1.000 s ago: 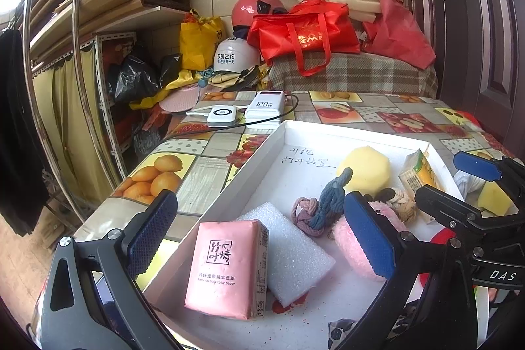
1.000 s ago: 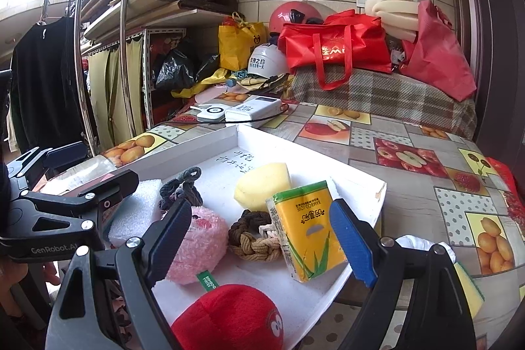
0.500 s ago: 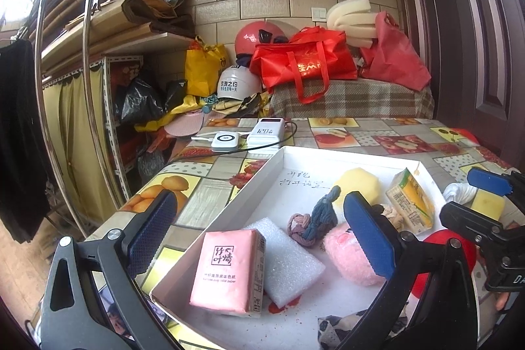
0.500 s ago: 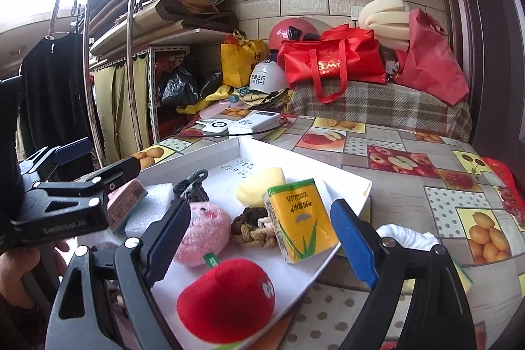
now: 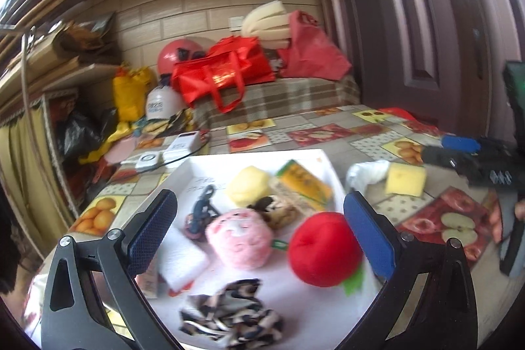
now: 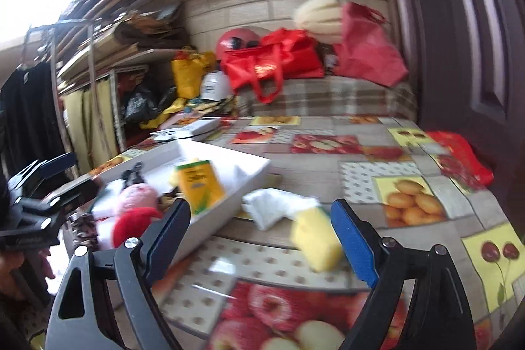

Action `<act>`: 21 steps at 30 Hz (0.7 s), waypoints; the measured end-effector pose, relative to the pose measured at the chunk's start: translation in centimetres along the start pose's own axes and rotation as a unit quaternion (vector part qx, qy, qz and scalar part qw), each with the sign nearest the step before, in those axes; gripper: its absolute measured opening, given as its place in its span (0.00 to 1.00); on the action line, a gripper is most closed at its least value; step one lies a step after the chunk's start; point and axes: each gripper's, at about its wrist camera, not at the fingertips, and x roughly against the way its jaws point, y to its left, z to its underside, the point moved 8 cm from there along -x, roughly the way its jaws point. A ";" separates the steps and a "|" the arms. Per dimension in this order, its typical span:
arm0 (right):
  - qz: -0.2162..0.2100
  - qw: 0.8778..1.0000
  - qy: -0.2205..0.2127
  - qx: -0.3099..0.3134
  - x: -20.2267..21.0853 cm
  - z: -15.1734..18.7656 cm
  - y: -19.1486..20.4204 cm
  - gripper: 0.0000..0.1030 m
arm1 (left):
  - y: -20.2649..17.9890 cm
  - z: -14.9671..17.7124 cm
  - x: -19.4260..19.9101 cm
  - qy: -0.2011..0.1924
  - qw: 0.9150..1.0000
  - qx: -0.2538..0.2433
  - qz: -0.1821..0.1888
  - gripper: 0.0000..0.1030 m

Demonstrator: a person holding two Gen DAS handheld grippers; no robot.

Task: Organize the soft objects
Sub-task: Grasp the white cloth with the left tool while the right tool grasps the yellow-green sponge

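A white tray (image 5: pixel 315 159) on the fruit-print table holds a red plush apple (image 5: pixel 323 253), a pink plush (image 5: pixel 239 238), a round yellow sponge (image 5: pixel 247 186), a juice carton (image 5: pixel 303 182), a braided rope (image 5: pixel 279 212), a white foam block (image 5: pixel 183 258) and a leopard scrunchie (image 5: pixel 229 317). My left gripper (image 5: pixel 260 197) hangs open over the tray's near end, touching nothing. Off the tray lie a white cloth (image 6: pixel 275 205) and a yellow sponge block (image 6: pixel 315 235). My right gripper (image 6: pixel 261 209) is open above the table, with the sponge block lying just ahead of its right finger, unpressed.
White electronic devices with a black cable (image 5: pixel 177 150) lie beyond the tray. Red bags (image 5: pixel 223 74), helmets and a checked cover crowd the table's back. A dark door (image 5: pixel 426 22) stands at the right, shelves and a clothes rail (image 6: pixel 55 87) at the left. A red bag (image 6: pixel 459 156) lies at the table's right edge.
Both grippers have swung right. The left one now faces the red and pink plush instead of the tissue pack. The right one has left the tray and faces the sponge block and cloth.
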 end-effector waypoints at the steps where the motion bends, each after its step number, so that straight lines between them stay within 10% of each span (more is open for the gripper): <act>1: 0.007 1.000 0.009 -0.022 -0.3 0.0 -1.5 0.85 | -0.9 -0.1 0.1 -0.001 1.000 -0.010 0.012 1.00; 10: -0.016 0.985 0.161 -0.068 -6.0 3.3 -3.2 0.85 | -11.8 0.2 0.0 0.055 0.974 -0.066 0.210 0.99; 14: 0.007 0.984 0.175 0.012 -7.6 3.1 -1.1 0.80 | -13.3 -0.2 -0.7 0.067 0.972 -0.057 0.216 0.99; 16: 0.001 0.980 0.200 0.013 -8.1 3.9 -1.3 0.36 | -12.9 -0.6 -1.6 0.073 0.976 -0.041 0.202 0.99; 17: -0.003 0.978 0.208 0.007 -8.1 4.2 -1.6 0.30 | -12.7 -0.7 -2.3 0.080 0.977 -0.037 0.193 0.99; 21: 0.011 0.979 0.205 -0.001 -6.1 4.5 -4.4 0.27 | -12.1 -0.5 -5.4 0.116 0.980 -0.012 0.163 0.99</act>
